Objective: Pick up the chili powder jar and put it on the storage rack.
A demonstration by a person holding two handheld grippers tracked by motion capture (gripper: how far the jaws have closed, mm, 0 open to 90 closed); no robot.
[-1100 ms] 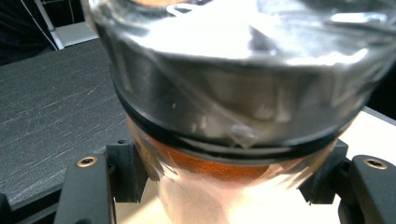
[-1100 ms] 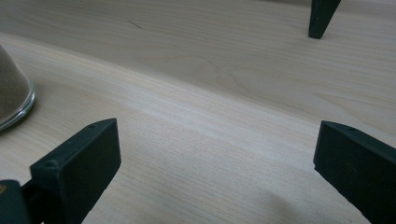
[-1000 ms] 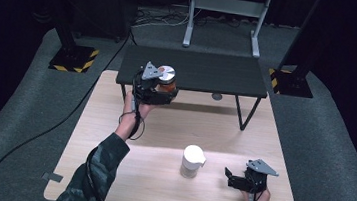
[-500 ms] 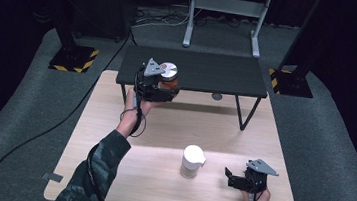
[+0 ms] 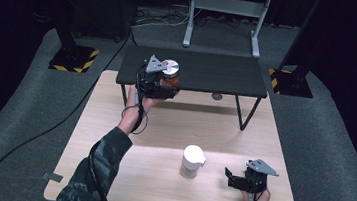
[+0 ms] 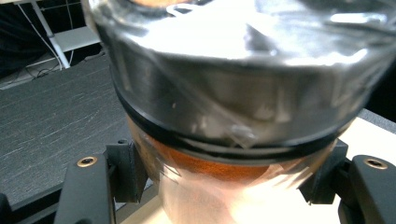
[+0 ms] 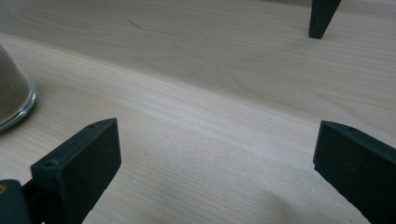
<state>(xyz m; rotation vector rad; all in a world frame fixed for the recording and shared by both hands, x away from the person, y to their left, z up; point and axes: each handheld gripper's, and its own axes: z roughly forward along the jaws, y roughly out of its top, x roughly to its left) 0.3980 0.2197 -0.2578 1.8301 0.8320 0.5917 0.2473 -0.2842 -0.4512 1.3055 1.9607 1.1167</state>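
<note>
A glass jar [image 5: 171,71] with a silver lid and orange-brown contents is held in the air by my left gripper [image 5: 167,83], at the front left edge of the black shelf [image 5: 219,74]. In the left gripper view the jar [image 6: 233,93] is very close, and the left gripper [image 6: 229,172] is shut on its glass body below the lid. My right gripper [image 5: 231,179] rests open, low over the wooden table [image 5: 164,124] at the front right, with nothing between its jaws. The right gripper [image 7: 215,158] faces bare wood.
A white-lidded jar [image 5: 192,161] of pale powder stands on the table left of the right gripper; its glass base [image 7: 11,93] shows at the left edge of the right gripper view. A shelf leg [image 7: 322,16] stands farther off. Dark carpet surrounds the table.
My left gripper has carried the jar a little to the right and farther away, toward the black shelf. The right gripper and the white-lidded jar have not moved.
</note>
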